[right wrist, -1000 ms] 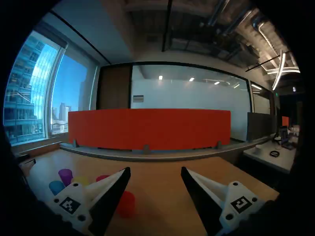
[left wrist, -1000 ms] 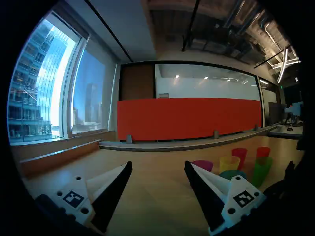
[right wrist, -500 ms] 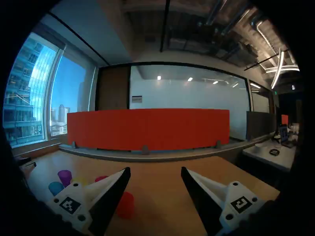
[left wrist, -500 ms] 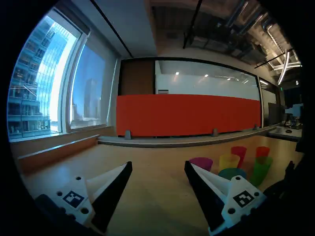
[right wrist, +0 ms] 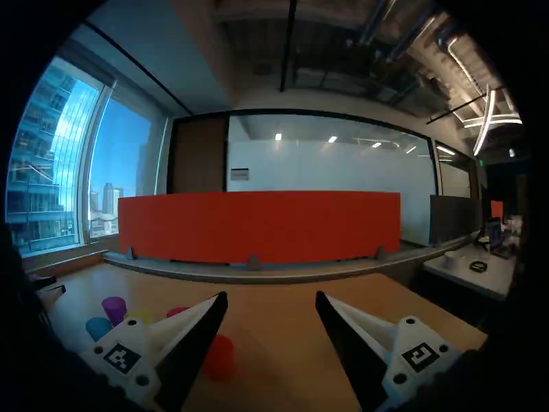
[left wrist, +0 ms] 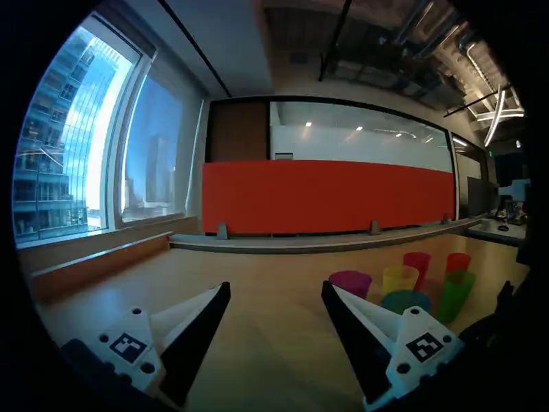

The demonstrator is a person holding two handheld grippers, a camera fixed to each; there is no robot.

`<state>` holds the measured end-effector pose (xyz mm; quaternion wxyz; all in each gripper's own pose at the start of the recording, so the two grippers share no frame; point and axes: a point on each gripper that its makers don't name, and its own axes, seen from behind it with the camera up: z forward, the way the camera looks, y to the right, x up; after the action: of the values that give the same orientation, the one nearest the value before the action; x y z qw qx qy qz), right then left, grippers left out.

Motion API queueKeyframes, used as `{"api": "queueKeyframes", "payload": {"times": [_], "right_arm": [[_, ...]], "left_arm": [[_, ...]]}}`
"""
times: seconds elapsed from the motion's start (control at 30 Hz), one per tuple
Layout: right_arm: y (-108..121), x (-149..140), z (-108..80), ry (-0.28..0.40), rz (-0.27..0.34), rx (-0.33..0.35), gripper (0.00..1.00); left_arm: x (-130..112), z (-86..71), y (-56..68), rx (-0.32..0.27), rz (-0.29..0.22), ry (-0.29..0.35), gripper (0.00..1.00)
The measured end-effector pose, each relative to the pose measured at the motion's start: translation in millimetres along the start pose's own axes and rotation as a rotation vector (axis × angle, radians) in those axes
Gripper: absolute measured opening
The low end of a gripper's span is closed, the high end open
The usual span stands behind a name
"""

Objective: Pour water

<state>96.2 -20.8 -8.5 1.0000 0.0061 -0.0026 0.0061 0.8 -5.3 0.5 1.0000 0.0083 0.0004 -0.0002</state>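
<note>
A wooden table (left wrist: 274,329) is backed by an orange partition (left wrist: 322,196). The left gripper (left wrist: 275,284) is held spread and empty, coloured cups (left wrist: 400,278) clustered at its right (one partly hidden). The right gripper (right wrist: 270,295) is likewise spread, empty.

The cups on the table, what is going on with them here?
A person holds two claws over a table. The left claw is open and empty, with a cluster of coloured cups to its right. The right claw is open too, a red cup partly behind one finger. Nothing is grasped yet.
</note>
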Motion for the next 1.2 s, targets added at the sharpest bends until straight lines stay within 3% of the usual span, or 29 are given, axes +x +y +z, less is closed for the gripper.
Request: {"api": "queueKeyframes", "payload": {"times": [0.2, 0.7, 1.2], "right_arm": [[-2.5, 2.1, -2.9, 0.006, -0.017, 0.012, 0.99], [6.8, -5.0, -0.9, 0.047, -0.023, 0.040, 0.99], [8.6, -29.9, 0.6, 0.087, 0.072, 0.059, 0.99]], "left_arm": [[0.1, 1.8, 4.5, -0.025, 0.001, 0.000, 0.99], [0.3, 1.1, 4.4, -0.025, 0.000, 0.000, 0.99], [0.3, 1.2, 4.3, -0.025, 0.000, 0.000, 0.99]]}}
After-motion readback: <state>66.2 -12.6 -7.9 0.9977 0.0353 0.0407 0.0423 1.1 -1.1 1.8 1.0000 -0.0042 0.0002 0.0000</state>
